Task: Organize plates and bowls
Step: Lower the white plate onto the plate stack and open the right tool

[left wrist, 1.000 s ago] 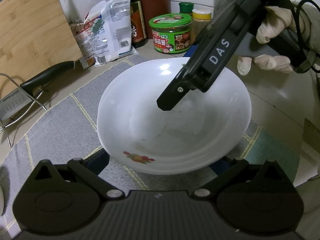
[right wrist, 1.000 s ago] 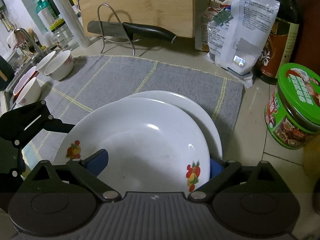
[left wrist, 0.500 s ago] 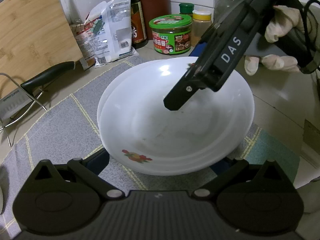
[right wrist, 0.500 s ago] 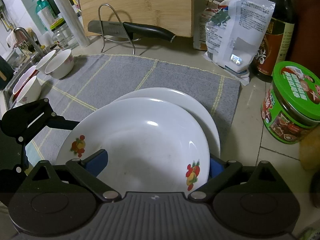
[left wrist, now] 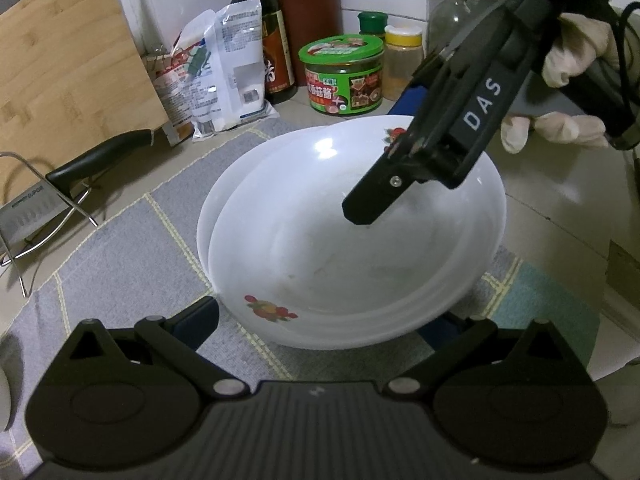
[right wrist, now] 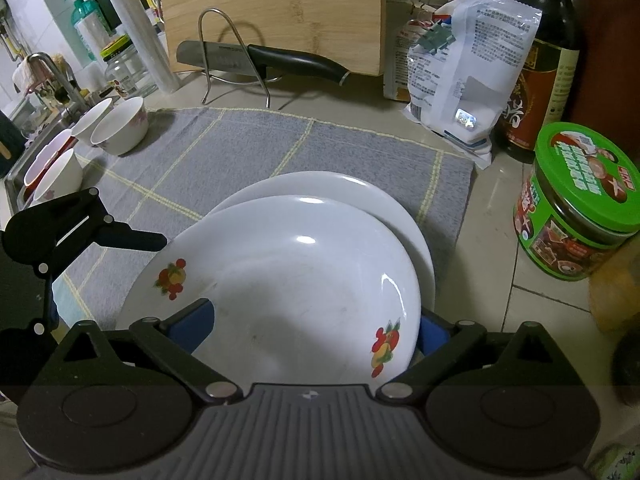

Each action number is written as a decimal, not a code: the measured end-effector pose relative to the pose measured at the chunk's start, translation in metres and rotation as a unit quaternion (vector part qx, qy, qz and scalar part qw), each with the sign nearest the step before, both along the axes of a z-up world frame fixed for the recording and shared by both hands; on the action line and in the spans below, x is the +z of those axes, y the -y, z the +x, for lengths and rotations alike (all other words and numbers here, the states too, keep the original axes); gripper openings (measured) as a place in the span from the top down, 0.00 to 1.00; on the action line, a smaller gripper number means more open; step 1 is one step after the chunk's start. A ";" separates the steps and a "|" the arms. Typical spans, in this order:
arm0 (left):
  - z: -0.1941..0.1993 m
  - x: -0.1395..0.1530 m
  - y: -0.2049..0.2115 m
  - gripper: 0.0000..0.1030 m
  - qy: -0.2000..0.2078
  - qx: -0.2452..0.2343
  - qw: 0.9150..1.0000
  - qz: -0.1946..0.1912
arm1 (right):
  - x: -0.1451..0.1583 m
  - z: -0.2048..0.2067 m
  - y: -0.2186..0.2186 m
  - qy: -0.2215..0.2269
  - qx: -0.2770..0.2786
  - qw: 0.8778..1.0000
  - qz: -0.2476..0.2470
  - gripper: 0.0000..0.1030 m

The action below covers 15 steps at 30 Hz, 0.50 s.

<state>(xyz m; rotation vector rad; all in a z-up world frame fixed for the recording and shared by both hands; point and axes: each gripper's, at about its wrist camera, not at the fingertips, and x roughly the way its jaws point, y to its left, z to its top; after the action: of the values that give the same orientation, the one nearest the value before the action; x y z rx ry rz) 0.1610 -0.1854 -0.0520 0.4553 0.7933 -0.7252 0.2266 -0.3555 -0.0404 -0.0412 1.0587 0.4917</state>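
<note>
A white deep plate with fruit decals (left wrist: pixel 340 248) (right wrist: pixel 288 280) rests slightly offset on a second white plate (left wrist: pixel 205 224) (right wrist: pixel 360 196), both on a grey mat (right wrist: pixel 240 152). My left gripper (left wrist: pixel 320 324) is open; the top plate's near rim lies between its blue pads. One of its fingers (right wrist: pixel 132 238) reaches the plate's left rim in the right wrist view. My right gripper (right wrist: pixel 312 326) (left wrist: pixel 388 156) is open and straddles the opposite rim, one finger over the bowl of the plate, the other outside it. A gloved hand (left wrist: pixel 576 60) holds it.
Several small bowls (right wrist: pixel 120 126) stand at the mat's far left by a sink. A knife (right wrist: pixel 256 56) lies on a wire rack before a wooden cutting board (right wrist: pixel 272 8). A plastic bag (right wrist: pixel 468 72), a dark bottle (right wrist: pixel 548 56) and a green-lidded jar (right wrist: pixel 580 200) crowd the right.
The top plate has slid a little to the right, uncovering the lower plate's left edge. The right gripper's finger has drawn back up and to the right in the left wrist view.
</note>
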 end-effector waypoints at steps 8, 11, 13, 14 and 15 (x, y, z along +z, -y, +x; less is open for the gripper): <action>-0.001 -0.002 0.004 0.01 0.003 -0.004 1.000 -0.001 | 0.004 -0.005 0.002 0.004 -0.002 1.000 -0.008 0.00; -0.001 -0.004 0.004 0.01 0.001 -0.003 1.000 -0.003 | 0.005 -0.007 0.004 0.004 -0.004 1.000 -0.008 0.00; -0.001 -0.004 0.005 0.01 0.000 -0.002 1.000 -0.004 | 0.005 -0.008 0.006 0.005 -0.004 1.000 -0.012 0.00; -0.001 -0.003 0.005 0.01 0.000 -0.003 1.000 -0.004 | 0.005 -0.009 0.006 0.005 -0.005 1.000 -0.014 0.00; -0.002 -0.003 0.005 0.01 0.000 -0.003 1.000 -0.004 | 0.005 -0.009 0.007 0.005 -0.005 1.000 -0.016 0.00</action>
<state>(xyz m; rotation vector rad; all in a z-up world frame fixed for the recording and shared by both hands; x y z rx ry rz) 0.1592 -0.1907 -0.0552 0.4508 0.7881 -0.7334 0.2174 -0.3623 -0.0354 -0.0665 1.0570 0.4650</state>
